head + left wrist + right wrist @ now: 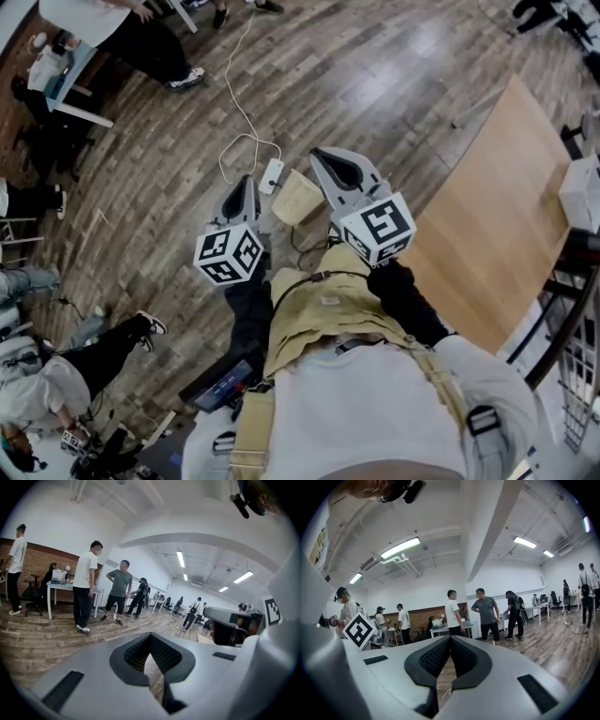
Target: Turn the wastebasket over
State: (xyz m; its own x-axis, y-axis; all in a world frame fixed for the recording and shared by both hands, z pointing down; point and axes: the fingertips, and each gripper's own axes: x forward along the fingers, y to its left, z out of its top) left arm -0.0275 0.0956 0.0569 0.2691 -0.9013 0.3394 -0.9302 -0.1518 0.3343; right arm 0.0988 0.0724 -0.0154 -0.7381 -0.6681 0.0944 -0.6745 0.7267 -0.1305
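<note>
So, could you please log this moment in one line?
left gripper: shut, empty | right gripper: shut, empty | wastebasket: on floor, untouched

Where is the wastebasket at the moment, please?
The wastebasket is mid head view, on the floor between left claw and right claw, by a power strip.

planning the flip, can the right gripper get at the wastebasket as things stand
Probably yes: in the head view the wastebasket sits on the floor right beside the right gripper, with nothing between them. Its jaws are shut, though, so they must open before gripping.
</note>
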